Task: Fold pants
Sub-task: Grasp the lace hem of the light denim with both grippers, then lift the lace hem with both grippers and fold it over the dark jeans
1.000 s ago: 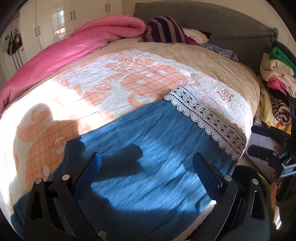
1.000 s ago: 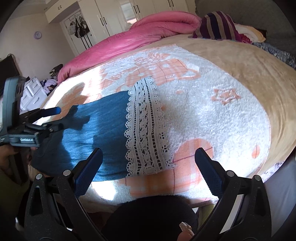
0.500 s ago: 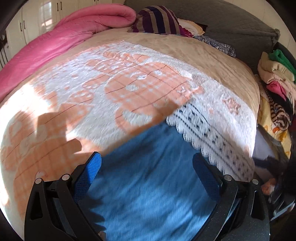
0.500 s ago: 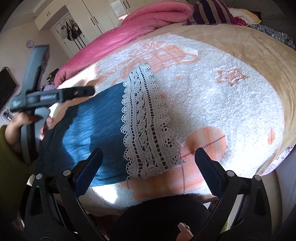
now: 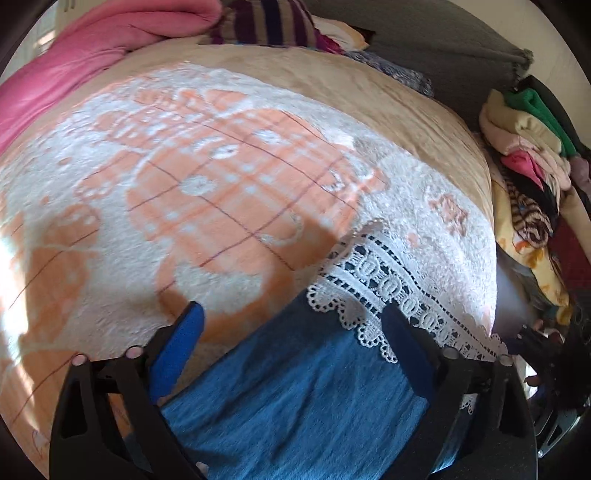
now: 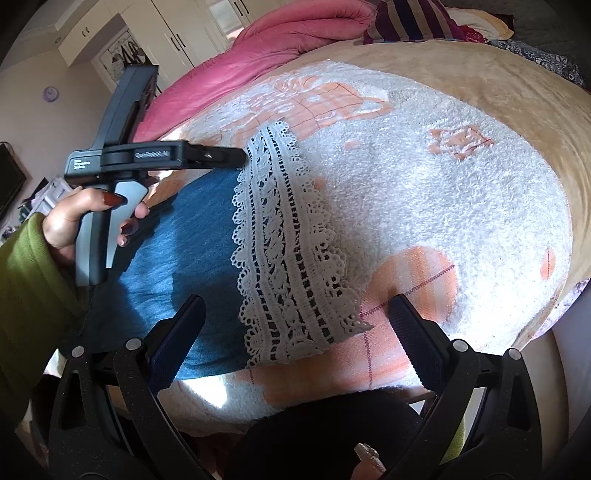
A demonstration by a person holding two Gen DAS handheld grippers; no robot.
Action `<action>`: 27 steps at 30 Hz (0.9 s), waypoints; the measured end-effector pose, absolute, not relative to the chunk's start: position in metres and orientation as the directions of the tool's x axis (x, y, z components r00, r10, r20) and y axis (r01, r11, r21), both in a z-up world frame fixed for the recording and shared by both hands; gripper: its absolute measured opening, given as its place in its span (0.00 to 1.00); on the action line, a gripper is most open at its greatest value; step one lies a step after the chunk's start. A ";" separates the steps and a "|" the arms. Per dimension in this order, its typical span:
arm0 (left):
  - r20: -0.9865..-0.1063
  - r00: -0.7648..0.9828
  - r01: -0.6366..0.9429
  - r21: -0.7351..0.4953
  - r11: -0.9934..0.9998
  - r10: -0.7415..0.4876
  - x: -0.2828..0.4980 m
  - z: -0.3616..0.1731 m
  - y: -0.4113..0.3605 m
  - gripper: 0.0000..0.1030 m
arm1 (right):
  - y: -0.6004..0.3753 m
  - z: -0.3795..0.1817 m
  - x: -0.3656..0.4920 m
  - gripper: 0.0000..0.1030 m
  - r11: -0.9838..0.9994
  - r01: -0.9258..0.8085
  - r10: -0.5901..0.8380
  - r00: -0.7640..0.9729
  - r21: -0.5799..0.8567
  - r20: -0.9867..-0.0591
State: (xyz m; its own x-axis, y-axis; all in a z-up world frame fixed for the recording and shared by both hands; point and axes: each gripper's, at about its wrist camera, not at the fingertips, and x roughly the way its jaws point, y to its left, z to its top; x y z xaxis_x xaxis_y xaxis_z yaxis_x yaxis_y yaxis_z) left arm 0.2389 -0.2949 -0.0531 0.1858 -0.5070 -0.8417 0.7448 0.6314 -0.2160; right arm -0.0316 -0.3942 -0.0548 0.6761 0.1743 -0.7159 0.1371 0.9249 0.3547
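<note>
Blue pants (image 5: 306, 391) with a white lace hem (image 5: 399, 291) lie flat on the bed. They also show in the right wrist view (image 6: 173, 251), lace hem (image 6: 291, 266) to the right of the blue cloth. My left gripper (image 5: 291, 332) is open and empty, just above the blue cloth near the lace's far end. It also appears in the right wrist view (image 6: 236, 157), hand-held over the lace's far corner. My right gripper (image 6: 295, 325) is open and empty, above the near end of the lace.
The bed has a white and orange fleece blanket (image 5: 207, 192) over a beige cover (image 6: 517, 96). A pink duvet (image 5: 92, 59) and striped pillow (image 5: 266, 22) lie at the head. A pile of clothes (image 5: 528, 155) stands right of the bed. Wardrobes (image 6: 173, 33) line the far wall.
My left gripper has moved forward along the pants toward the lace hem and now hovers at its far corner. My right gripper has moved slightly closer to the lace's near end.
</note>
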 end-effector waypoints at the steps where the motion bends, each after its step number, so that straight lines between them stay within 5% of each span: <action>1: -0.842 0.173 0.750 -0.224 0.622 -0.512 0.239 -0.055 -0.297 0.71 | -0.393 -0.055 -0.030 0.91 0.925 0.133 0.178 0.677 0.357 -0.714; 5: -0.829 0.127 0.760 -0.272 0.590 -0.545 0.240 -0.061 -0.300 0.62 | -0.390 -0.054 -0.028 0.82 0.923 0.115 0.194 0.685 0.368 -0.702; 13: -0.799 0.097 0.764 -0.323 0.559 -0.594 0.241 -0.065 -0.302 0.61 | -0.389 -0.053 -0.020 0.66 0.909 0.103 0.226 0.693 0.404 -0.685; 15: -0.792 0.083 0.777 -0.328 0.537 -0.604 0.236 -0.064 -0.304 0.39 | -0.389 -0.054 -0.019 0.65 0.910 0.103 0.225 0.692 0.402 -0.686; 20: -0.803 0.081 0.774 -0.323 0.545 -0.590 0.233 -0.065 -0.307 0.33 | -0.386 -0.055 -0.013 0.48 0.914 0.088 0.231 0.688 0.395 -0.688; 22: -0.797 0.087 0.768 -0.329 0.550 -0.597 0.233 -0.065 -0.305 0.31 | -0.384 -0.055 -0.010 0.32 0.907 0.059 0.267 0.686 0.417 -0.677; 27: -0.763 0.095 0.736 -0.378 0.561 -0.639 0.235 -0.060 -0.291 0.17 | -0.378 -0.054 -0.006 0.25 0.901 0.026 0.297 0.691 0.433 -0.659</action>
